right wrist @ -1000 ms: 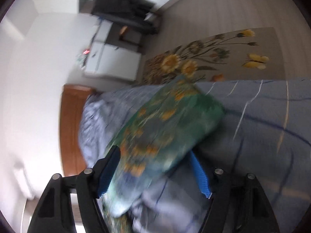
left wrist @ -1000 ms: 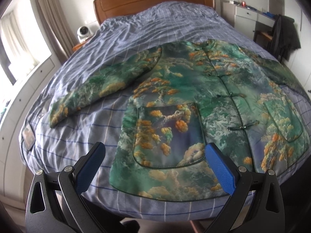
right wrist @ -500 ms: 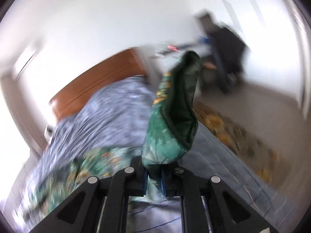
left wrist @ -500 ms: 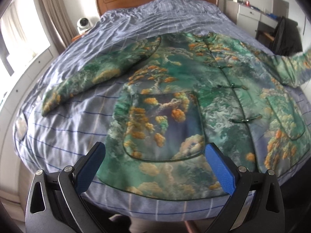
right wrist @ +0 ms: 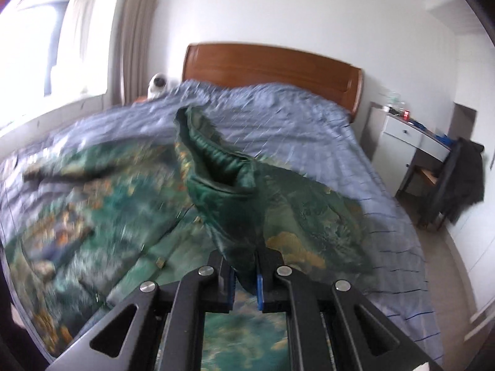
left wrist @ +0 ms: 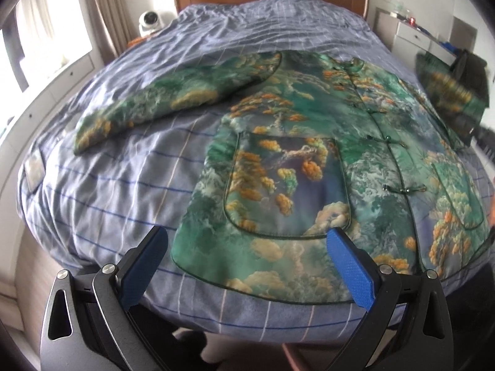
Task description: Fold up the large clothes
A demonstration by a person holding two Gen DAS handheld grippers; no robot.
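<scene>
A large green jacket [left wrist: 309,167] with orange and cream landscape print lies front up on the bed, buttoned, one sleeve [left wrist: 161,105] stretched to the left. My left gripper [left wrist: 247,266] is open and empty, hovering above the jacket's lower hem near the foot of the bed. My right gripper [right wrist: 246,281] is shut on the other sleeve [right wrist: 222,179] and holds it lifted over the jacket body [right wrist: 102,216]. That raised sleeve also shows blurred at the right edge of the left wrist view [left wrist: 448,92].
The bed [left wrist: 102,185] has a blue checked cover and a wooden headboard [right wrist: 272,68]. A white round device [left wrist: 150,21] sits at the far left bedside. A white desk [right wrist: 411,142] and a chair with a dark garment [right wrist: 461,179] stand right of the bed.
My right gripper closed on the right sleeve, lifted it off the bed and swung it over the jacket body. My left gripper drifted right a little and stayed open.
</scene>
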